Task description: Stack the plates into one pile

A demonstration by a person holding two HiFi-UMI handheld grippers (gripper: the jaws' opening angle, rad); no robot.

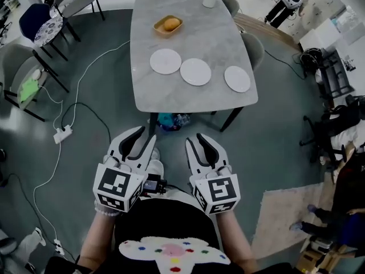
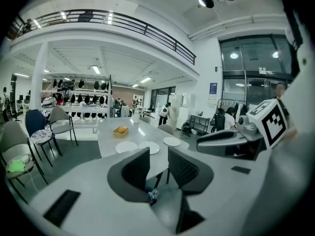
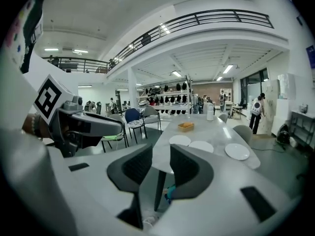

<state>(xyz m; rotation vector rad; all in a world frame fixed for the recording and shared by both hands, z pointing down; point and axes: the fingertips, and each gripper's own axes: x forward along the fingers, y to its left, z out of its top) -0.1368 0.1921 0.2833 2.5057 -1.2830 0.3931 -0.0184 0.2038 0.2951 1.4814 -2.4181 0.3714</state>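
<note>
Three white plates lie in a loose row near the front edge of the bench (image 1: 194, 33): the left plate (image 1: 166, 61) and the middle plate (image 1: 195, 71) just beside each other, the right plate (image 1: 237, 79) a little apart. None is stacked yet. The left gripper (image 1: 142, 136) and the right gripper (image 1: 197, 140) hang close to the person's body, well short of the bench, each with its jaws partly apart and nothing between them. The step in hand looks like the approach, so the first job is to step up to the bench edge. A flat plate offers little to grab, so it should help to come in low at a rim, slip one jaw under the edge and close firmly before lifting. The right plate seems the natural first pick for the right gripper, to be set squarely on the middle one. The basket (image 1: 168, 24) behind is well clear.
</note>
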